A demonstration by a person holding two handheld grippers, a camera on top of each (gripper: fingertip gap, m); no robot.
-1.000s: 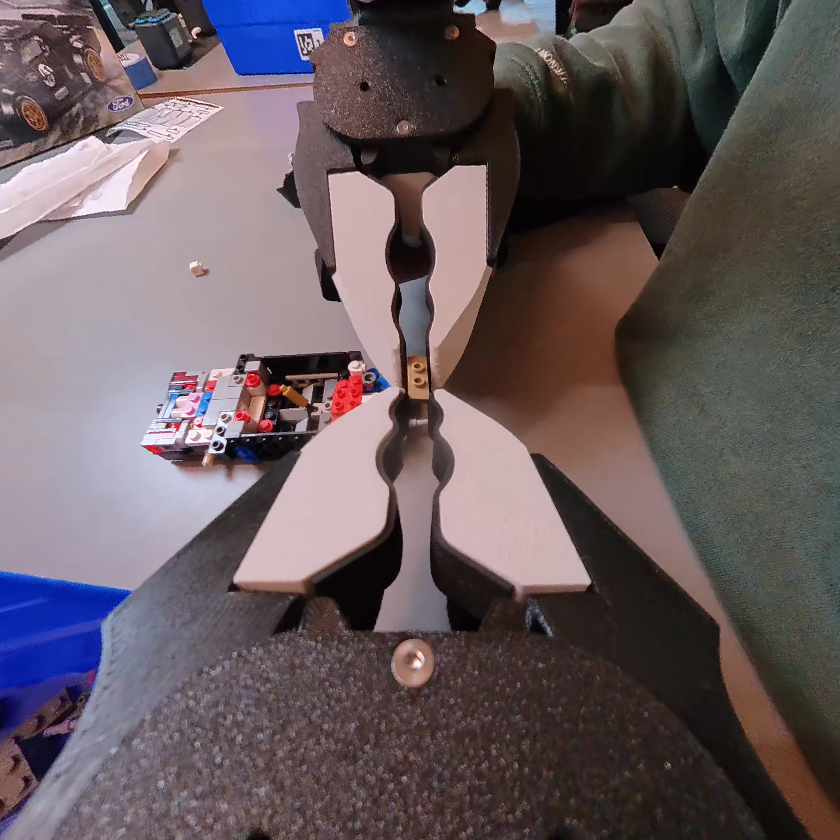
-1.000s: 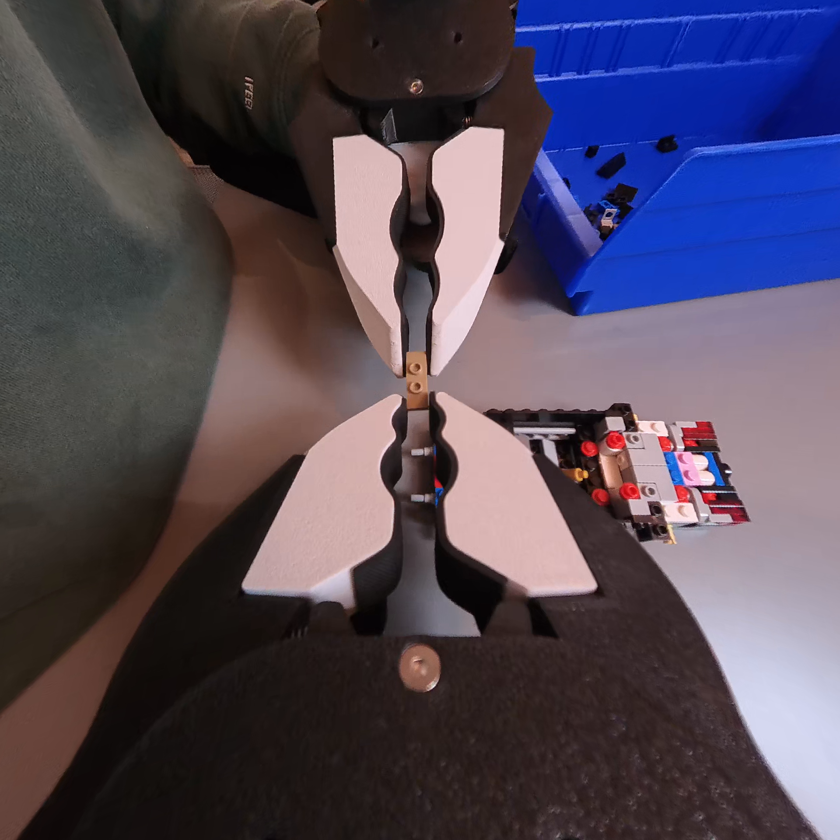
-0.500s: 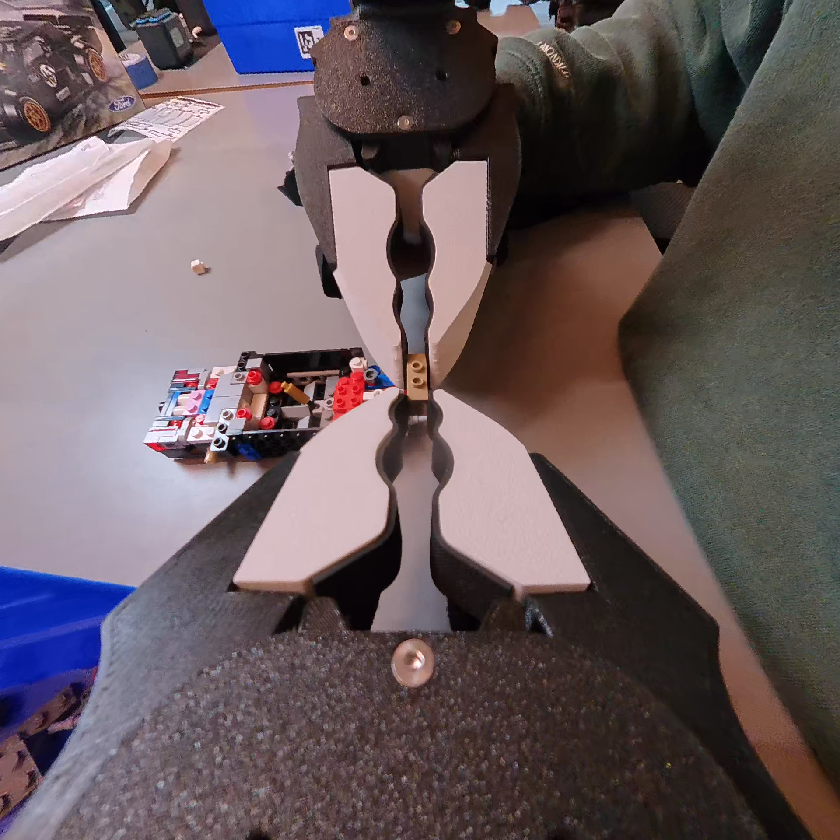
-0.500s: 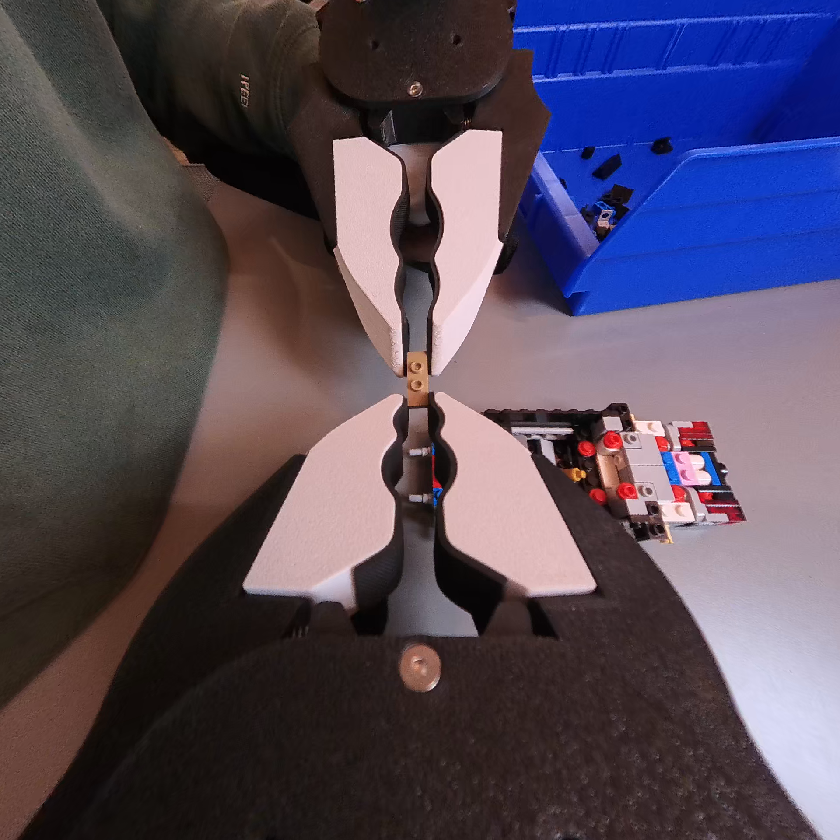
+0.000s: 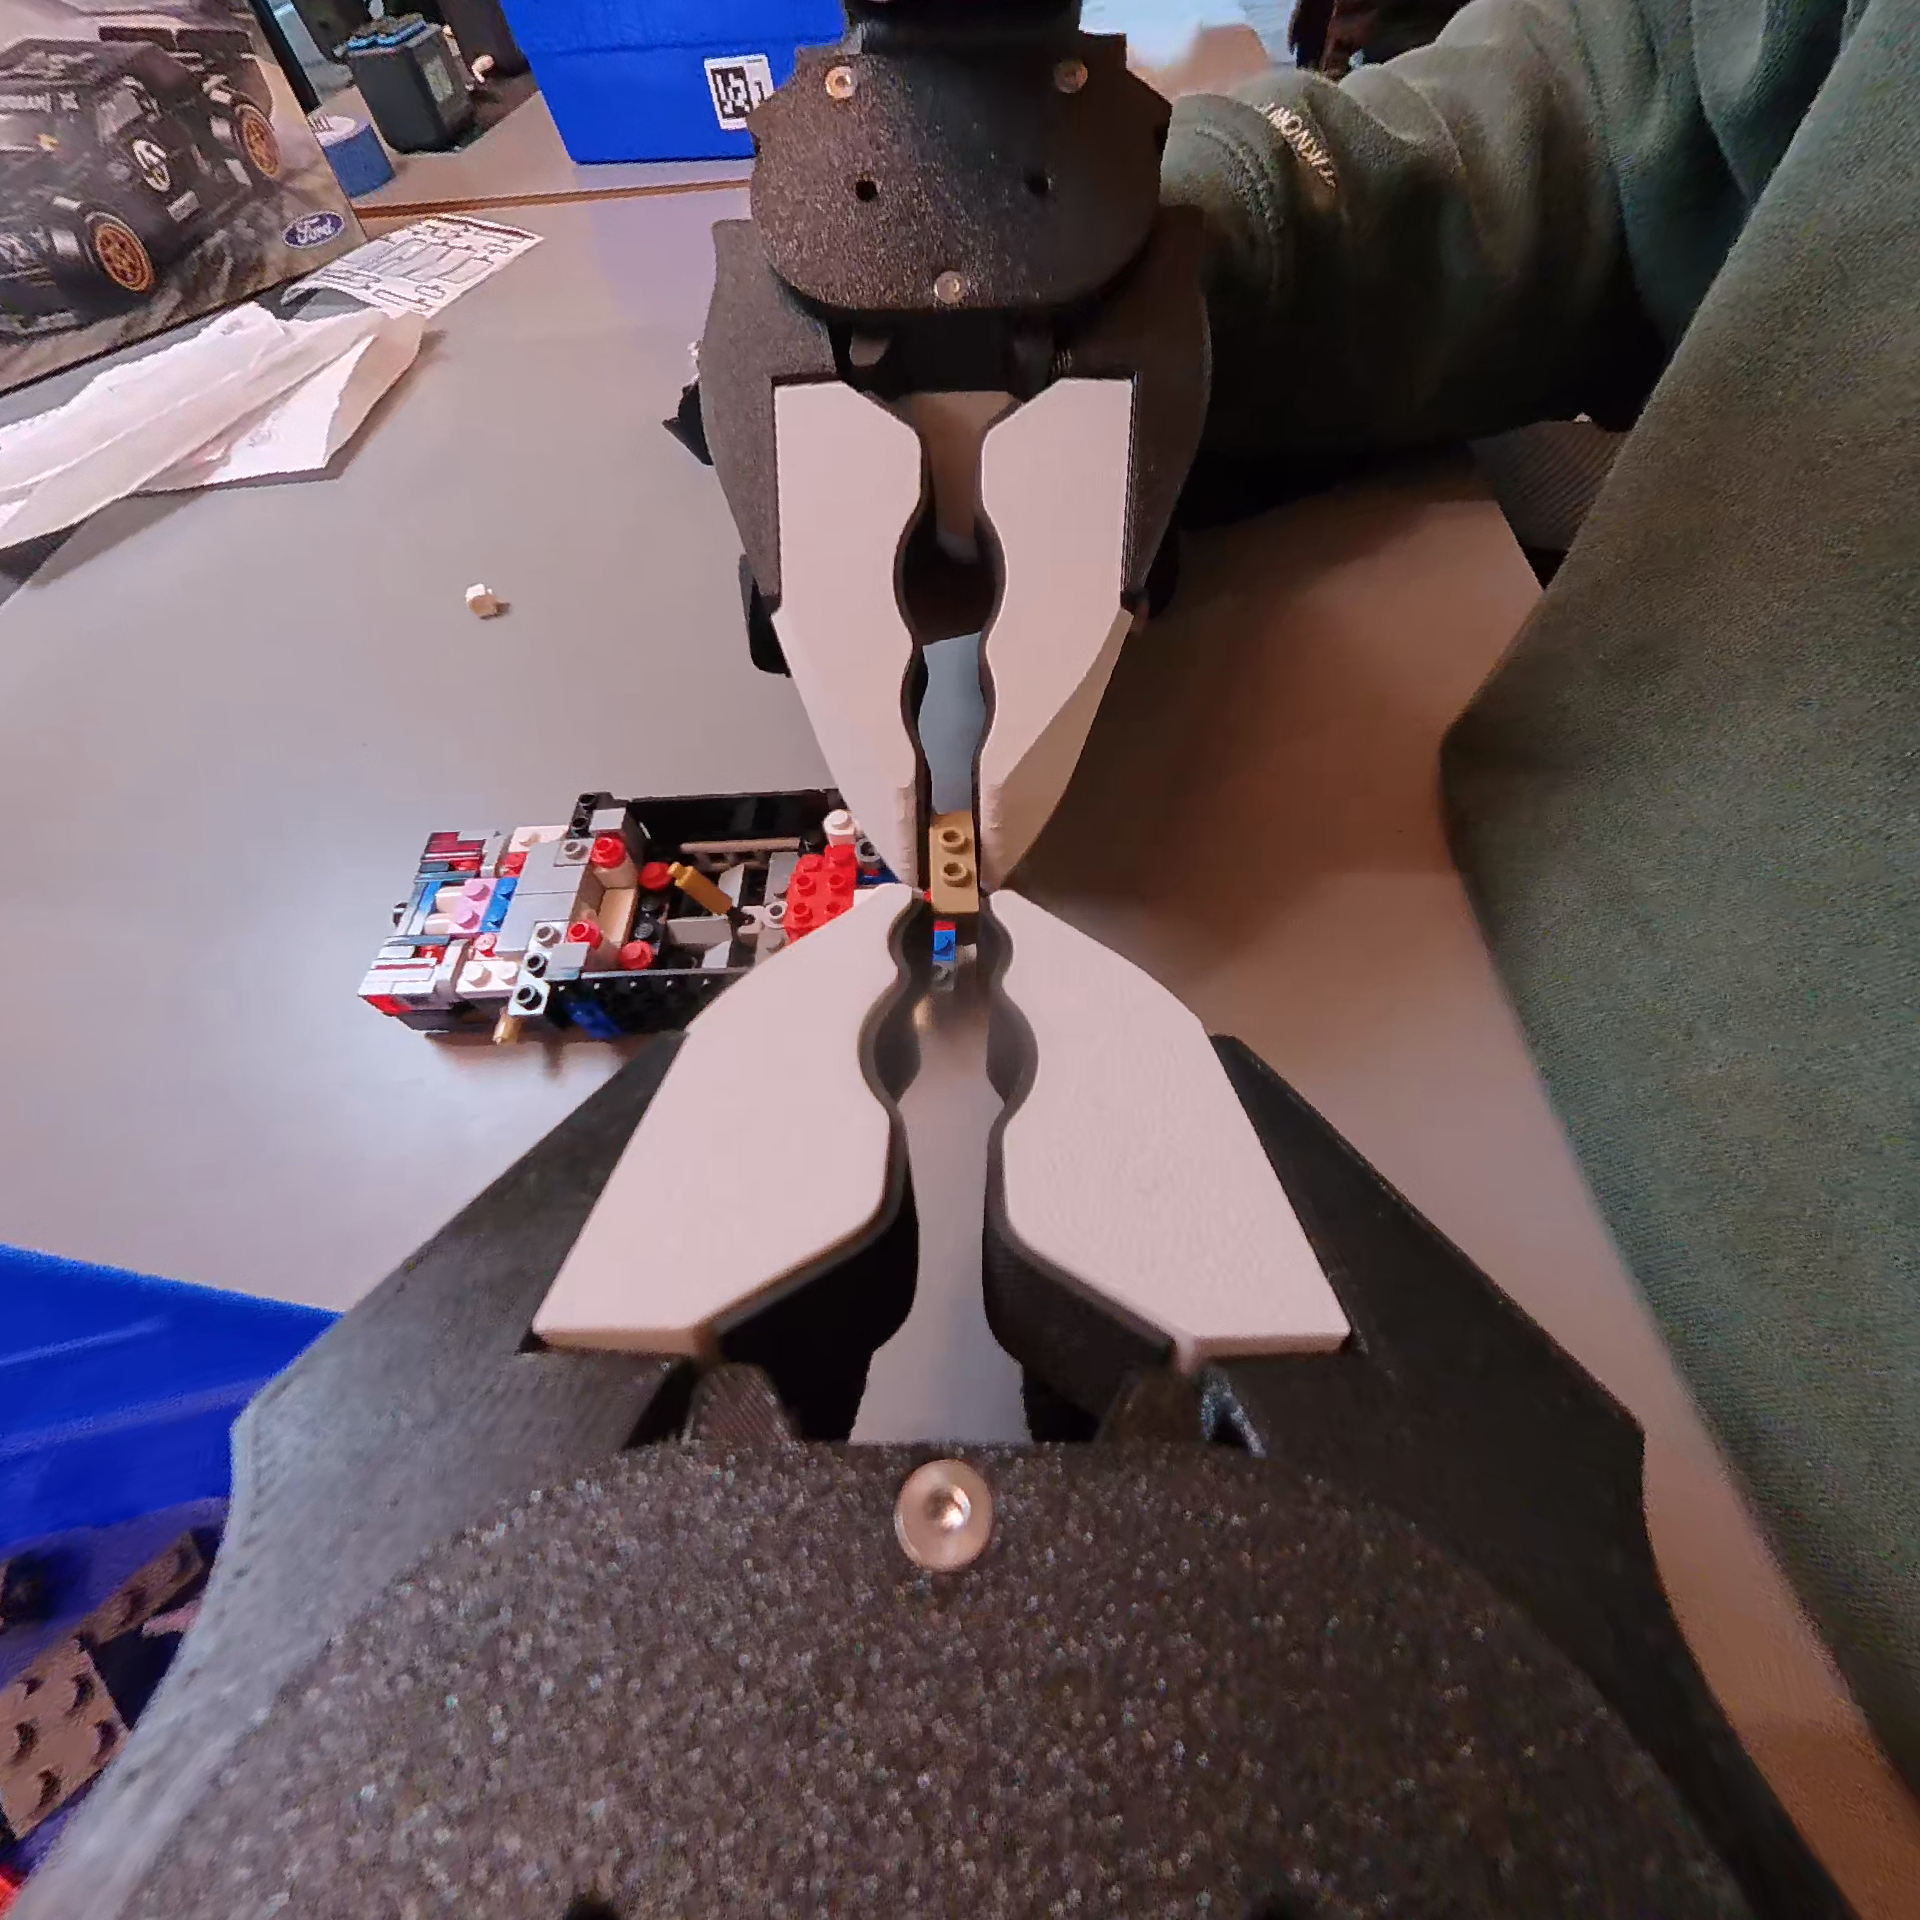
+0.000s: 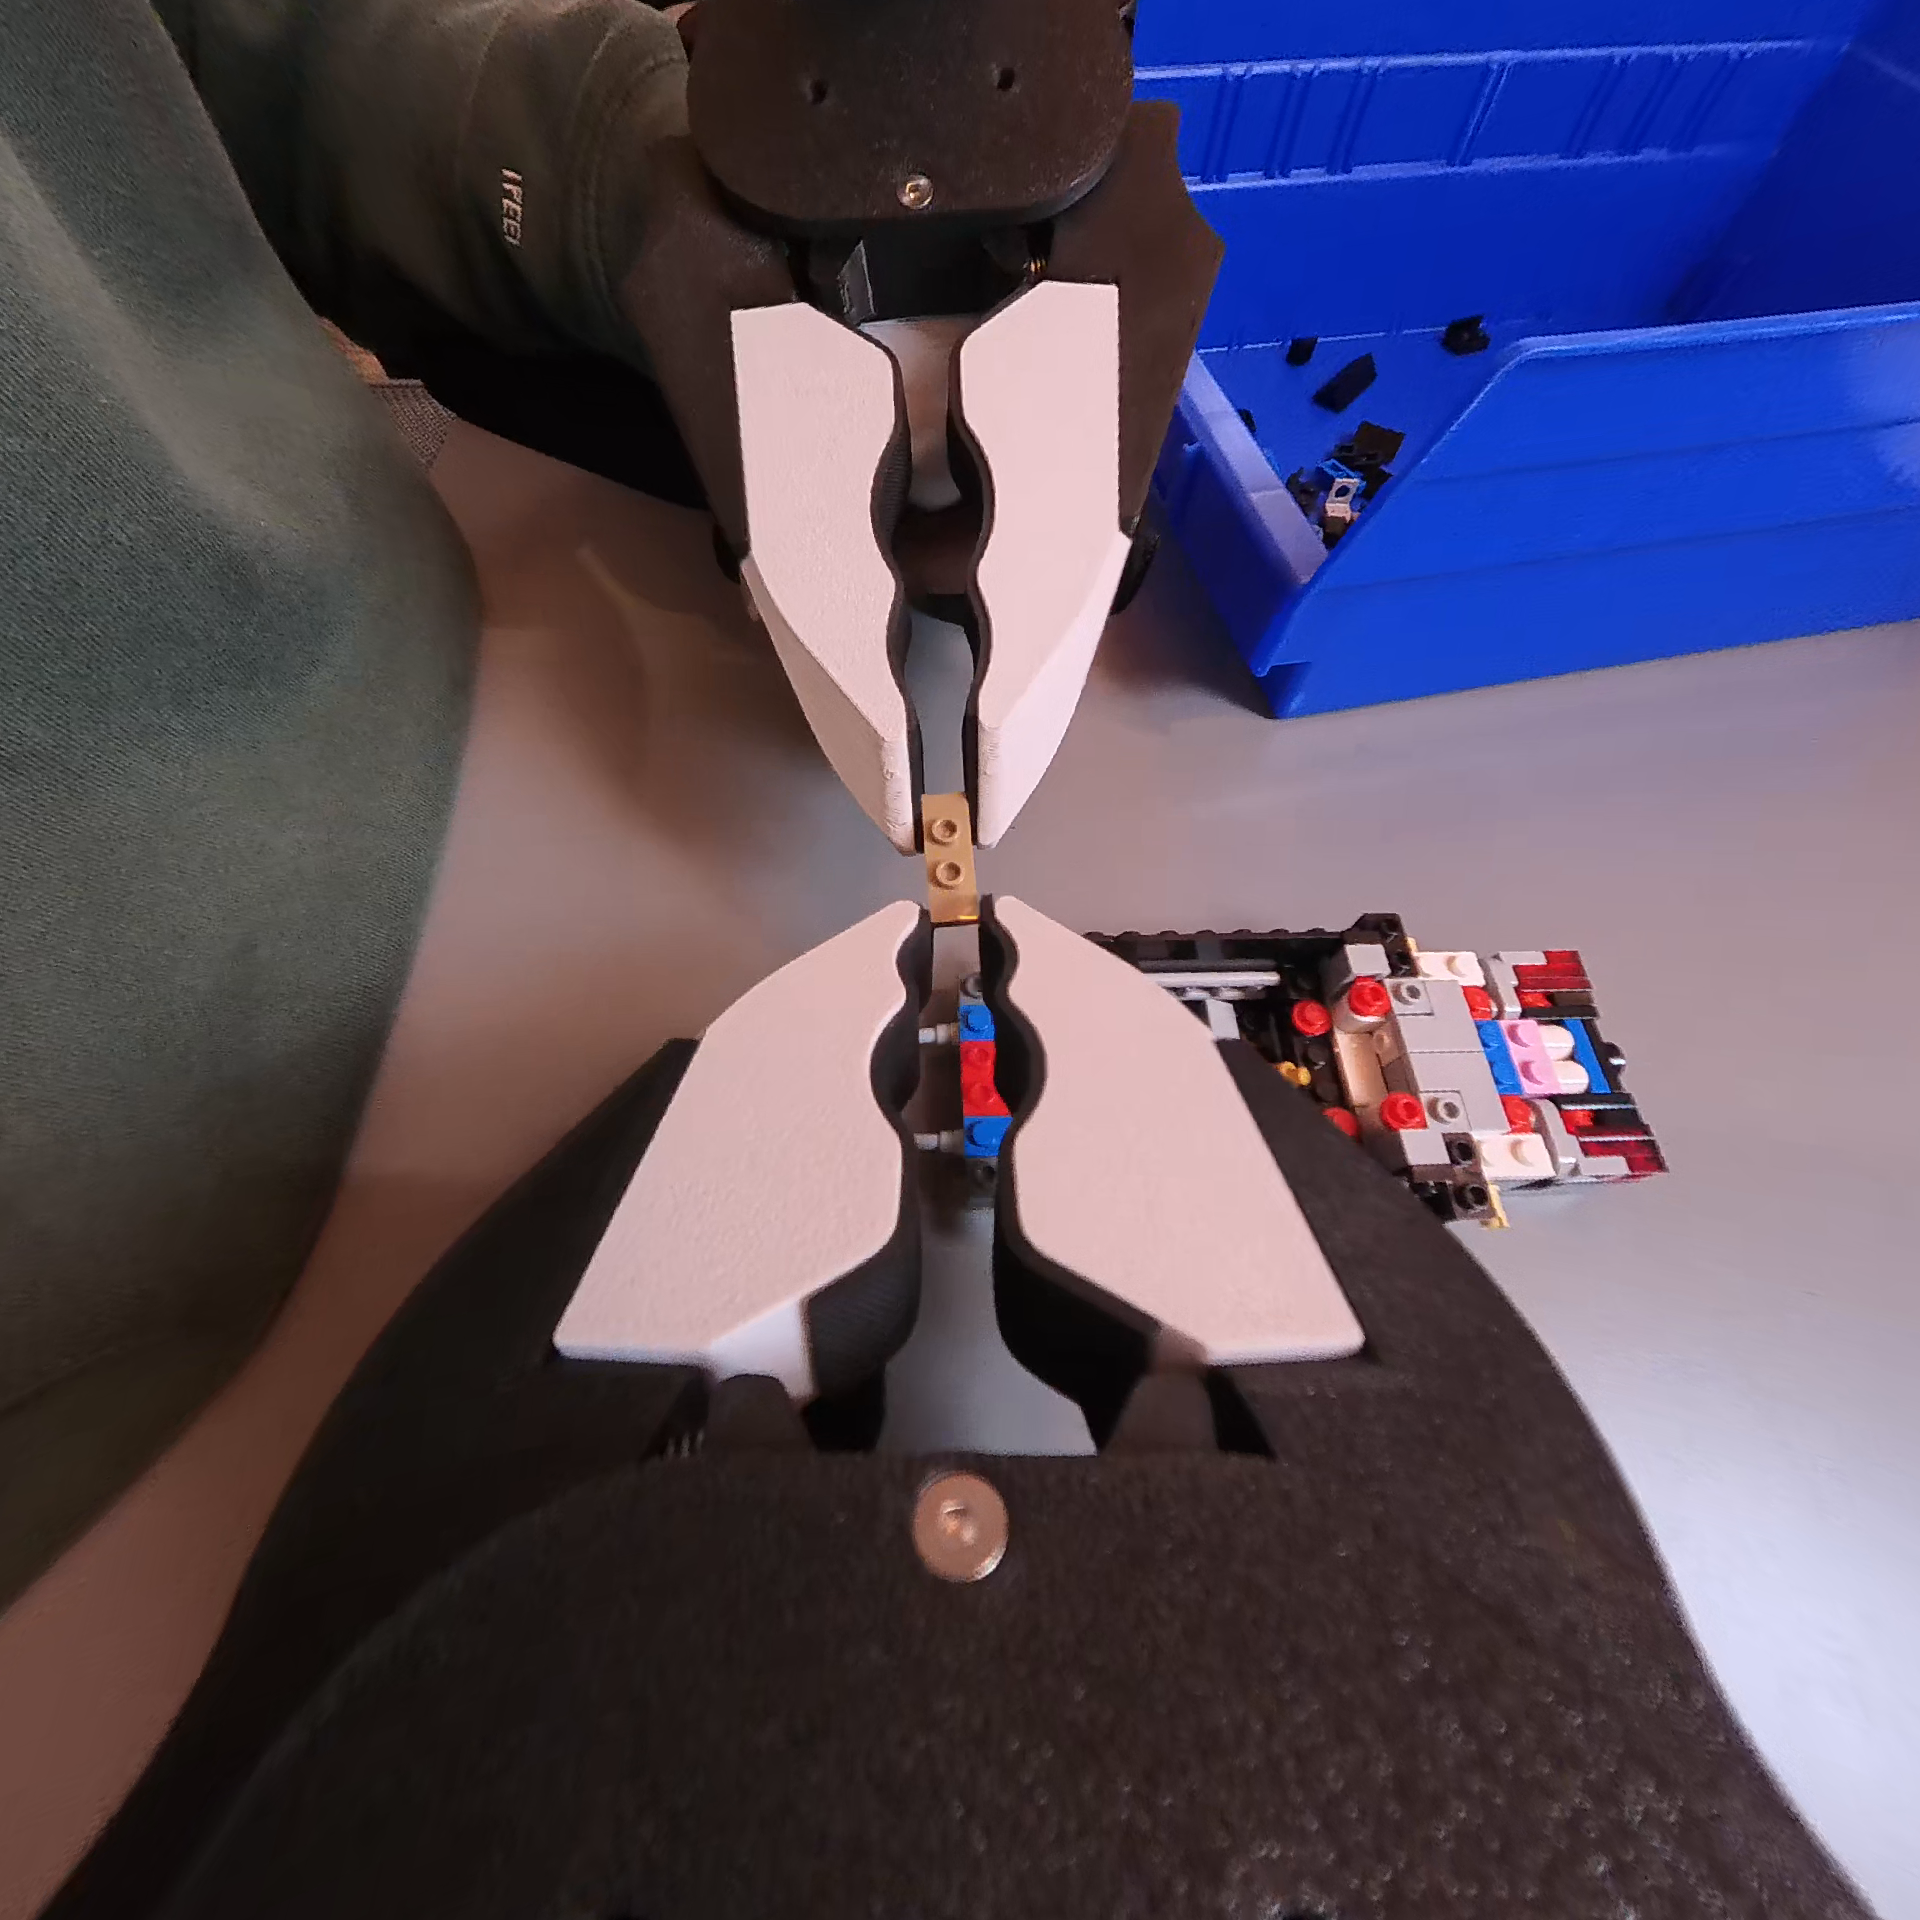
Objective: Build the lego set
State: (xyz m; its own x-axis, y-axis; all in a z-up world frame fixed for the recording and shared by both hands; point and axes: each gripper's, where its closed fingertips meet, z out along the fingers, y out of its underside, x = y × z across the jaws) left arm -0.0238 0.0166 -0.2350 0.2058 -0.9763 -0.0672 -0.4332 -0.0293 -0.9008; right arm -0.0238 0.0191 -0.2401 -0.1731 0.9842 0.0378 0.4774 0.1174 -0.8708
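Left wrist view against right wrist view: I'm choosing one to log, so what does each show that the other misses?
Only the left wrist view shows the car box, white paper and a loose small piece. Only the right wrist view shows the open blue bin with its dark pieces. Both show the tan piece pinched between the left tool and right tool, plus the half-built car.
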